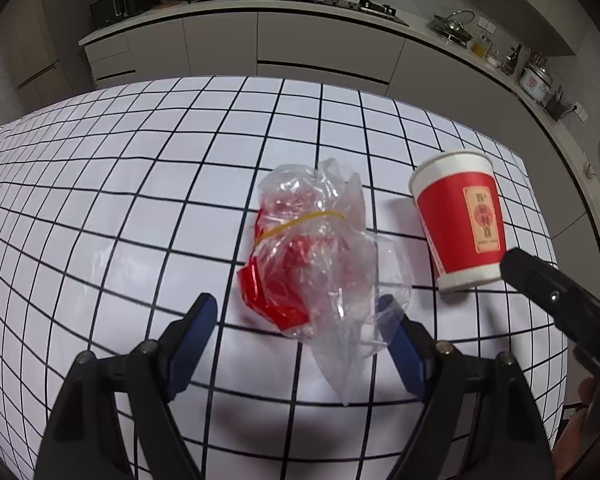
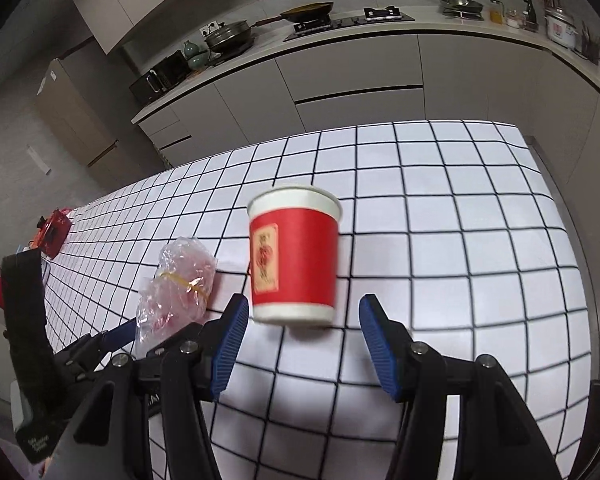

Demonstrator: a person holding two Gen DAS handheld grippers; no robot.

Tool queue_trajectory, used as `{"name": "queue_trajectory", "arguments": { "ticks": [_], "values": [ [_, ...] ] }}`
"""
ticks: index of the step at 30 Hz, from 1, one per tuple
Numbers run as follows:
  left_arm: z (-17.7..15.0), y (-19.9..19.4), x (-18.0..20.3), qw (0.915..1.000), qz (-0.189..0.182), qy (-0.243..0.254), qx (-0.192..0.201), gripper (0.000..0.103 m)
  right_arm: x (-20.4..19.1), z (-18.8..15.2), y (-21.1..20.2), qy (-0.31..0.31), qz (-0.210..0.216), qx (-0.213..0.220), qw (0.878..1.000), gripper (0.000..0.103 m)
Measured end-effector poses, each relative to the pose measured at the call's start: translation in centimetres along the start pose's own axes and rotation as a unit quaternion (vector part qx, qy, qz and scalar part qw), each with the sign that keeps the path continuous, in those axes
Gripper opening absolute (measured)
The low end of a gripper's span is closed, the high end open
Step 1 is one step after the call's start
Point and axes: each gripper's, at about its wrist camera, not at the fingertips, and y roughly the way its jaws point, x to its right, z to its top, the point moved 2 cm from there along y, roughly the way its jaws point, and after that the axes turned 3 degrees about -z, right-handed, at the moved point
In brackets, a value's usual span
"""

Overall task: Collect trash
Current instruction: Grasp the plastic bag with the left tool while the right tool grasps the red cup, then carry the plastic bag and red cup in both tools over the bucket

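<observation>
We look down on a white surface (image 1: 140, 200) ruled with a black grid. In the left wrist view a crumpled clear plastic bag (image 1: 320, 264), with red scraps inside and a yellow rubber band (image 1: 300, 222) round it, lies at the centre. Our left tongs (image 1: 302, 320) stand wide apart on either side of the bag's near end: one blue pad is at about 7 o'clock from the bag and clear of it, the other at about 5 o'clock, partly veiled by the loose plastic. The pads do not press on the bag, so nothing is gripped.

At 3 o'clock from the bag stands a red paper cup (image 1: 458, 220) with a white rim and a pale label, upright on the surface and apart from the bag. A black finger of the other tool reaches in from 4 o'clock, its tip just beside the cup's base; we cannot tell whether it touches.

In the right wrist view the same cup (image 2: 294, 256) stands at the centre, a little blurred. Our right tongs (image 2: 302, 314) are partly open, the blue pads flanking the cup's base with a gap on each side, holding nothing. The bag (image 2: 176, 284) lies at 9 o'clock from the cup. A red object (image 2: 54, 232) sits far off at the surface's edge at 10 o'clock.
</observation>
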Motion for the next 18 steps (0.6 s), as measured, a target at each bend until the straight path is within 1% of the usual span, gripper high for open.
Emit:
{"name": "queue_trajectory", "arguments": {
  "ticks": [10,12,16,18],
  "values": [
    [1.6,1.5,-1.2,0.9998,-0.022,-0.003,-0.001,0.083,-1.2,1.3,4.1,0.007,-0.003,-0.029,1.000,0.061],
    [1.8,1.7,-1.4,0.9994,-0.034,-0.006,0.001,0.080,-1.4,1.4,4.3,0.008,-0.001,-0.025,1.000,0.061],
    [1.7,1.5,-1.7,0.9987,-0.049,-0.011,0.012,0.075,-1.8,1.4,4.4,0.002,-0.002,-0.020,1.000,0.060],
    [1.6,1.2,-1.8,0.9984,-0.054,-0.008,0.019,0.071,-2.1,1.3,4.3,-0.006,-0.005,-0.016,1.000,0.059]
  ]
}}
